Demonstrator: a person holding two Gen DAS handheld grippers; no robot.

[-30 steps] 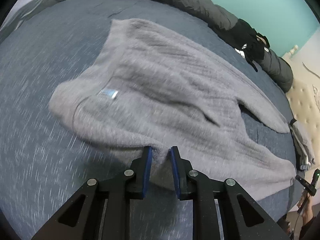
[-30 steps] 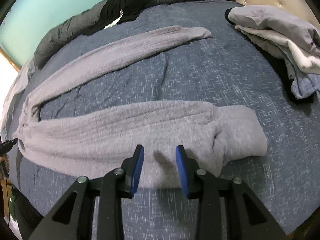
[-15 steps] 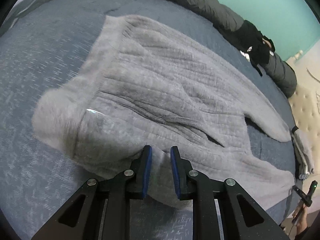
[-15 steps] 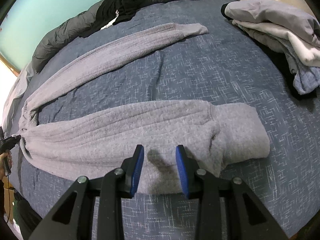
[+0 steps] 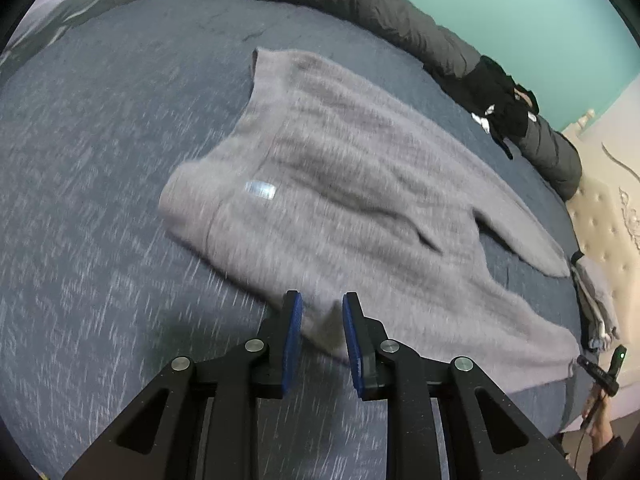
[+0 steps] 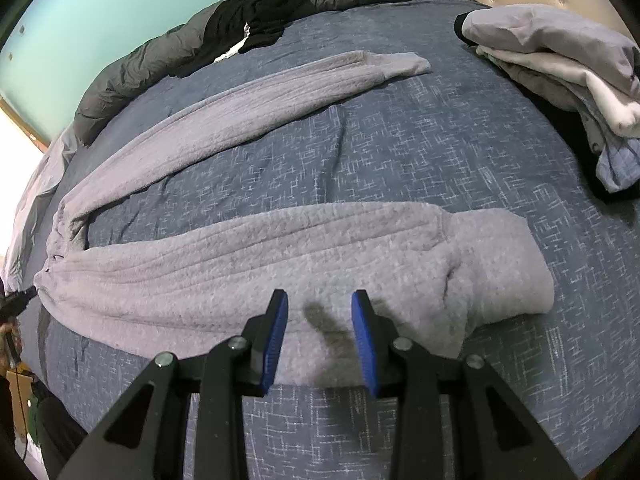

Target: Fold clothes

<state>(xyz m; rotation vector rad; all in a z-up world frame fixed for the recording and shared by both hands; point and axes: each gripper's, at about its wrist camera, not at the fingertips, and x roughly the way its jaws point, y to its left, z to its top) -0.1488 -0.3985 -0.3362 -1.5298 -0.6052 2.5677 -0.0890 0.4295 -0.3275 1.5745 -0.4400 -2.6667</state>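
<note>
Blue bedspread (image 6: 420,152) under grey sweater (image 5: 352,200); teal wall (image 5: 520,12) behind.

Blue-covered bed (image 6: 420,152), teal wall (image 5: 520,12), tufted cream headboard (image 5: 600,216).

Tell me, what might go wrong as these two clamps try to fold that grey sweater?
The left gripper has only the sweater's near edge between its pads, so the thick fleece may slip out when lifted. The right gripper is open over the near sleeve; closing there may pinch the bedspread too. The far sleeve lies spread out and may drag or bunch.
</note>
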